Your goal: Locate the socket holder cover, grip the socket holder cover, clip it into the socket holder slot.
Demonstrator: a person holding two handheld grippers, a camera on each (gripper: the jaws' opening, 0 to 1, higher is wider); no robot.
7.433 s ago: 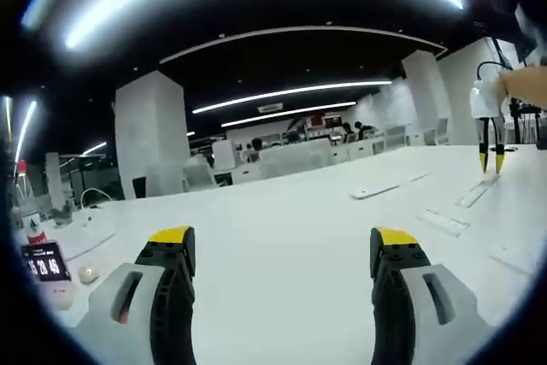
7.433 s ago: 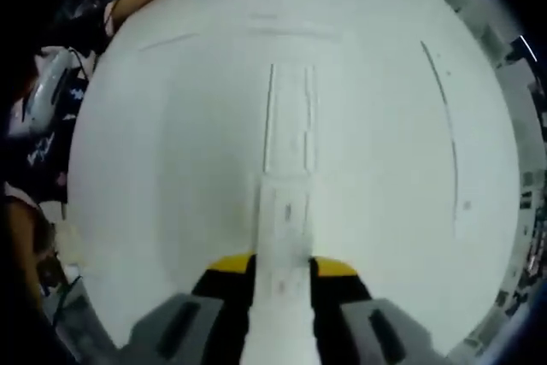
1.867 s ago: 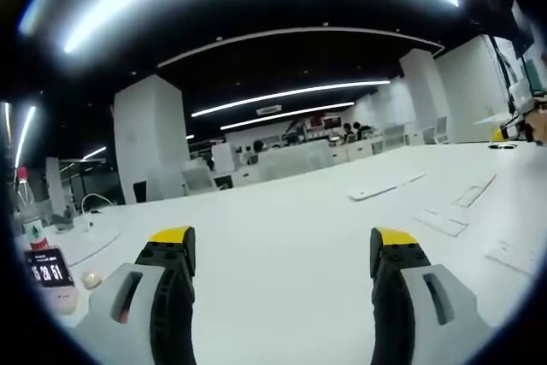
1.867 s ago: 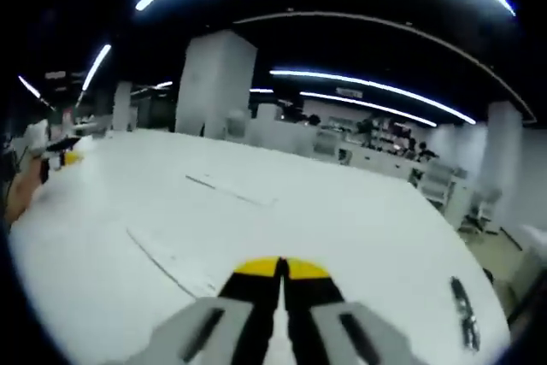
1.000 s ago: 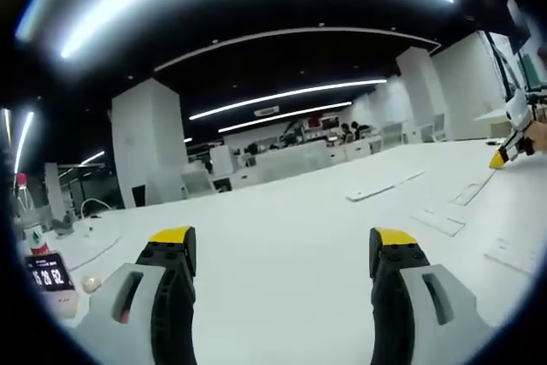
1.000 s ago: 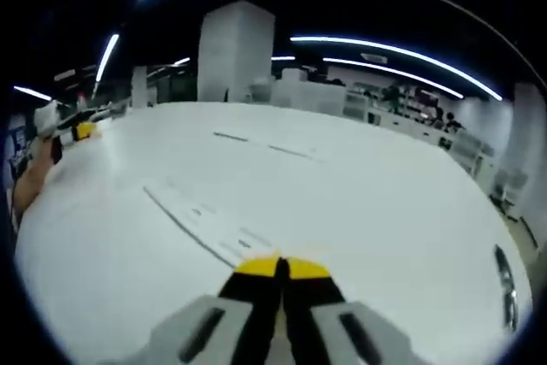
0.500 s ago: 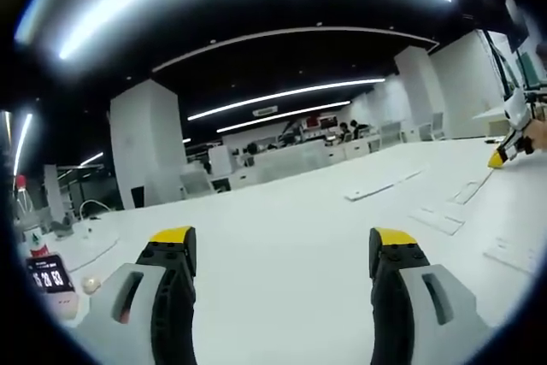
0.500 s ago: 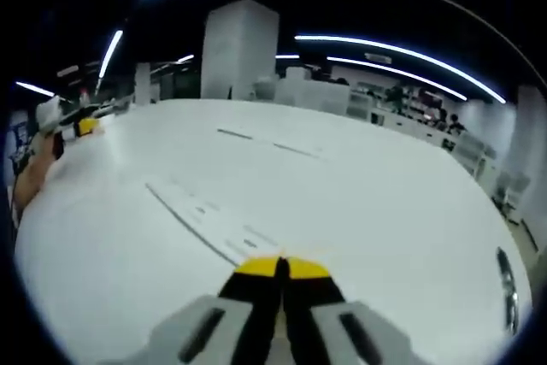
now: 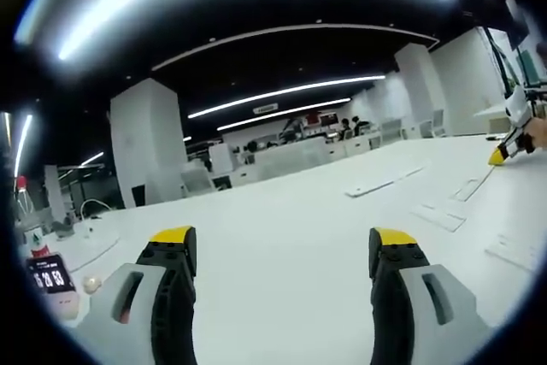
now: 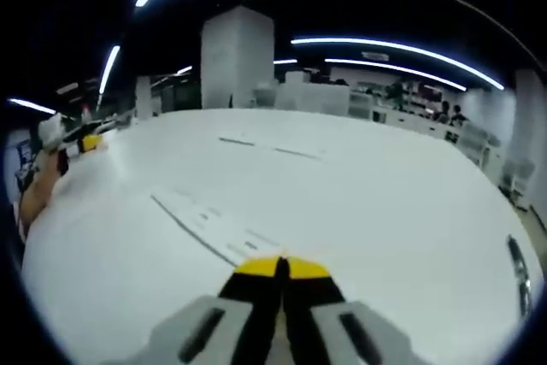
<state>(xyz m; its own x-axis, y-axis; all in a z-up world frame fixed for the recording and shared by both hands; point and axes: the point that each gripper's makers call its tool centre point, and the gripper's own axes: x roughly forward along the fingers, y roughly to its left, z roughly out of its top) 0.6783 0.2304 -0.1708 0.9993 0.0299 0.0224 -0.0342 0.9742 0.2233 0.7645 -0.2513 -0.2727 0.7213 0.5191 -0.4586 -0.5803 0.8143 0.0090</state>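
Both claws over the white table, neither one carrying anything.

The right gripper (image 10: pixel 281 264) has its yellow tips pressed together with nothing between them; the long white socket holder (image 10: pixel 212 225) lies flat on the table (image 10: pixel 385 203) just ahead of it and runs off to its left. The left gripper (image 9: pixel 281 240) stands wide apart and empty, well away from the strips. Which strip is the cover I cannot tell. It looks like thin, light, stiff plastic, probably smooth and slippery, so a pinch across its narrow width near one end seems best. A small clock (image 9: pixel 48 278) beside the left claw shows digits too blurred to read.
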